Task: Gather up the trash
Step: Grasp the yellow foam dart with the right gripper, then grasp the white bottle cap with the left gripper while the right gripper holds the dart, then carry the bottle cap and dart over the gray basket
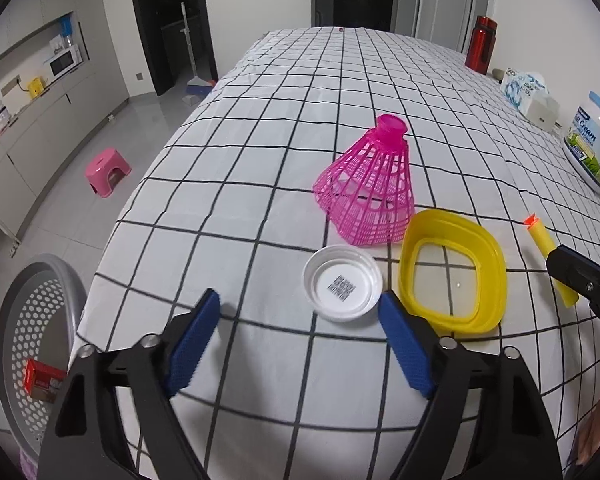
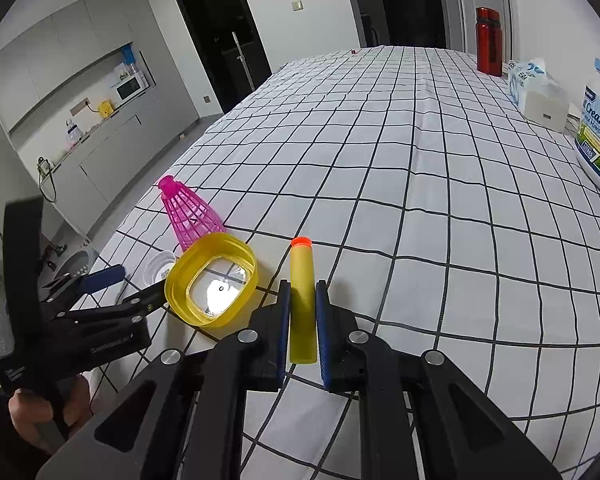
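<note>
On the checked tablecloth lie a white round lid (image 1: 343,283), a yellow plastic ring lid (image 1: 452,270) and a pink mesh cone (image 1: 366,186). My left gripper (image 1: 300,308) is open and empty, just in front of the white lid. My right gripper (image 2: 302,300) is shut on a yellow foam dart with an orange tip (image 2: 302,300), low over the table. The dart (image 1: 548,256) and the right gripper also show at the right edge of the left wrist view. The yellow ring lid (image 2: 212,280), pink cone (image 2: 190,212) and white lid (image 2: 159,267) lie left of the dart.
A grey perforated waste basket (image 1: 40,320) stands on the floor left of the table, with a red box (image 1: 40,378) in it. A milk-powder tub (image 1: 594,144), tissue pack (image 1: 526,88) and red bottle (image 1: 480,42) stand along the table's right side. A pink stool (image 1: 107,172) is on the floor.
</note>
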The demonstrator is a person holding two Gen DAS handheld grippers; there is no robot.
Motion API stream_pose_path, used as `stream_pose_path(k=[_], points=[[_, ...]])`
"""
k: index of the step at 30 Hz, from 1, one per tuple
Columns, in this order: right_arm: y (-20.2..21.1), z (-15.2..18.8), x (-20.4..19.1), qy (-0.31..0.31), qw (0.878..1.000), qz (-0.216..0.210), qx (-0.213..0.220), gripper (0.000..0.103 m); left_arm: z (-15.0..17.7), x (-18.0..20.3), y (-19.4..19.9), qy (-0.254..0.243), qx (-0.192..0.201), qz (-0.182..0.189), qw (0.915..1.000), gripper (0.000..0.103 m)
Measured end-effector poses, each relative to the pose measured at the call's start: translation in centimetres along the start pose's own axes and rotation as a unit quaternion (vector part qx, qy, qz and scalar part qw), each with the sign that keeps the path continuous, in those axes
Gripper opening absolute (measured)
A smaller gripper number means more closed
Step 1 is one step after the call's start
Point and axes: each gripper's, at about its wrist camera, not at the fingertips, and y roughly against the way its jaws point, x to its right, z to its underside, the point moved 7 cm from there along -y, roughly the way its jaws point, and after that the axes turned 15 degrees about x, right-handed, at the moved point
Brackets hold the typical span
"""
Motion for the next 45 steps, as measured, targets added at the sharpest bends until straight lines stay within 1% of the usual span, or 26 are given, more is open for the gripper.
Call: stream_pose_path(k=[2, 3, 5, 7, 10, 16, 21, 24, 29, 36, 40, 45], points=[[0.1, 0.0, 0.0, -0.001, 1.0, 0.0, 0.001, 0.012, -0.1, 0.2, 0.0, 0.002, 0.002, 0.012, 0.9999, 0.062], [0.1, 0.0, 0.0, -0.001, 1.0, 0.0, 0.001, 0.012, -0.2, 0.3, 0.0, 0.001, 0.003, 0.013, 0.9999, 0.059], [0.1, -0.1, 0.1, -0.001, 1.0, 0.0, 0.001, 0.012, -0.1, 0.5, 0.2, -0.001, 0.006, 0.017, 0.9998, 0.044], [0.2, -0.1, 0.1, -0.001, 1.0, 0.0, 0.002, 0.012, -0.1, 0.6, 0.4, -0.003, 0.005, 0.019, 0.9998, 0.038], [0.2, 0.0, 0.0, -0.001, 1.0, -0.001, 0.002, 0.012, 0.1, 0.3, 1.0, 0.007, 0.001, 0.021, 0.9998, 0.038], [0.4, 0.1, -0.6, -0.004, 1.0, -0.005, 0.001, 0.012, 0.1, -0.8, 3.1, 0.008, 0.015, 0.013, 0.9998, 0.038], [1.1, 0.0, -2.3, 0.008, 1.0, -0.008, 0.013, 0.012, 0.2, -2.3, 5.4, 0.011, 0.025, 0.004, 0.9996, 0.038], [1.2, 0.3, -3.9, 0.027, 0.999, -0.008, 0.016, 0.012, 0.4, -3.4, 6.5, 0.015, 0.031, -0.003, 0.9994, 0.038], [1.7, 0.6, -6.9, 0.039, 0.999, -0.029, 0.015, 0.012, 0.7, -5.7, 8.4, 0.022, 0.04, -0.018, 0.9988, 0.038], [1.6, 0.8, -12.7, 0.05, 0.996, -0.067, 0.015, 0.012, 1.9, -10.3, 10.5, 0.039, 0.05, -0.042, 0.9971, 0.038], [0.5, 1.7, -16.9, 0.066, 0.994, -0.09, 0.002, 0.012, 2.8, -13.3, 11.4, 0.054, 0.048, -0.05, 0.9961, 0.038], [-1.0, 2.8, -21.8, 0.085, 0.99, -0.113, -0.016, 0.012, 4.2, -17.6, 12.3, 0.059, 0.043, -0.068, 0.995, 0.038]])
